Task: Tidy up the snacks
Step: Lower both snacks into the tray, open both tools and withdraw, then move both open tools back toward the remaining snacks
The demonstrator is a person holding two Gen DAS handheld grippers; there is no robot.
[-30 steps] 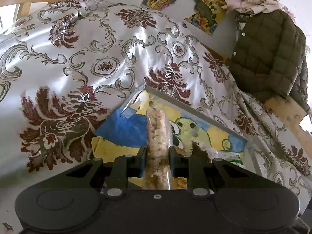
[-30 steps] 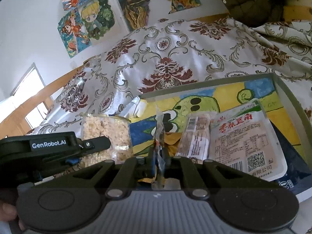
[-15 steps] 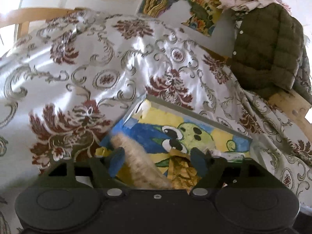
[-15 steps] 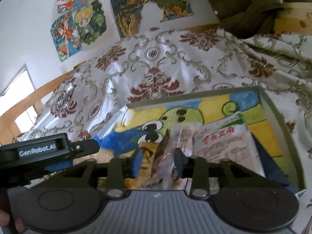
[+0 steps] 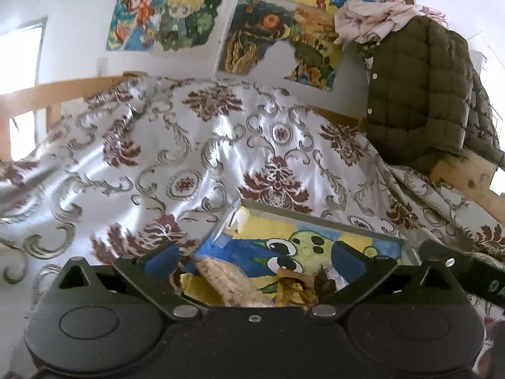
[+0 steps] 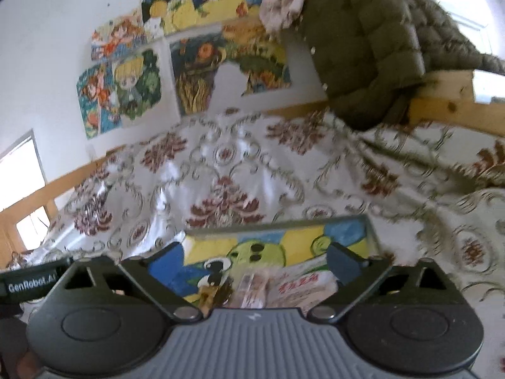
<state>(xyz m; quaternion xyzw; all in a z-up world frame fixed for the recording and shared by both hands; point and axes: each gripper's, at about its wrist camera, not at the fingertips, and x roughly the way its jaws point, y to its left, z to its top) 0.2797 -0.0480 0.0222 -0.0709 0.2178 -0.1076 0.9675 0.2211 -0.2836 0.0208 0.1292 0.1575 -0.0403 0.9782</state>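
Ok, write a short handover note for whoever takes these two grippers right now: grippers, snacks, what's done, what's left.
Left gripper: jaws have just been opening, now wide, gripping nothing; the clear bag of pale puffed snack lies loose between them.
Right gripper: jaws have just been opening, now wide, empty.
Snacks: puffed bag, brown crinkled wrapper, clear-wrapped bar and white red-lettered packet all lie in the shallow cartoon-painted tray.
Done: both packs released there.
Left: other snacks aren't visible; check around.

My puffed-rice bag [image 5: 227,284] lies flat in the tray [image 5: 315,219] — beside a crumpled gold wrapper [image 5: 295,290] and a white packet [image 6: 300,287].
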